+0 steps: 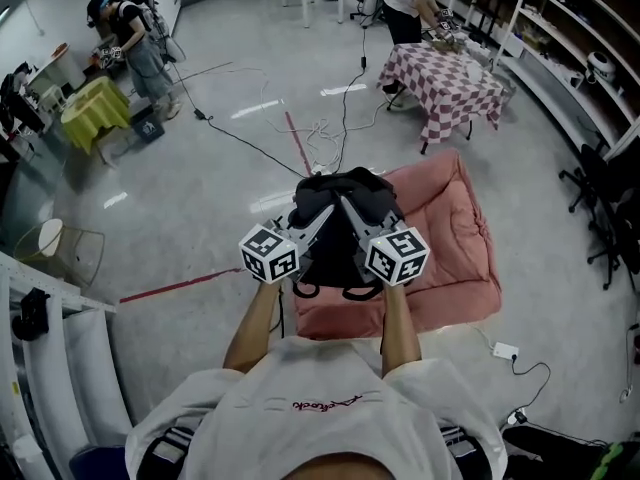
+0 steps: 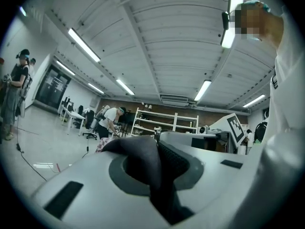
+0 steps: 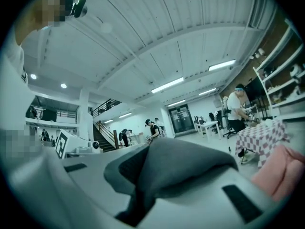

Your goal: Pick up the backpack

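Note:
The black backpack [image 1: 345, 230] hangs in front of me, over the near left part of a pink cushion [image 1: 455, 233]. Both grippers point level and hold it from either side. My left gripper [image 1: 322, 216] is shut on a dark padded strap [image 2: 143, 163], which fills the gap between its jaws in the left gripper view. My right gripper [image 1: 353, 214] is shut on another fold of grey-black strap fabric [image 3: 181, 168]. The backpack's lower part is hidden behind the two marker cubes and my forearms.
The pink cushion lies on a glossy grey floor. A table with a checked cloth [image 1: 447, 76] stands beyond it, with a person [image 1: 405, 3] bending over it. Cables [image 1: 325, 133] run across the floor. A yellow-covered table [image 1: 95, 110] and another person [image 1: 135, 43] are far left. Shelving [image 1: 580, 38] lines the right wall.

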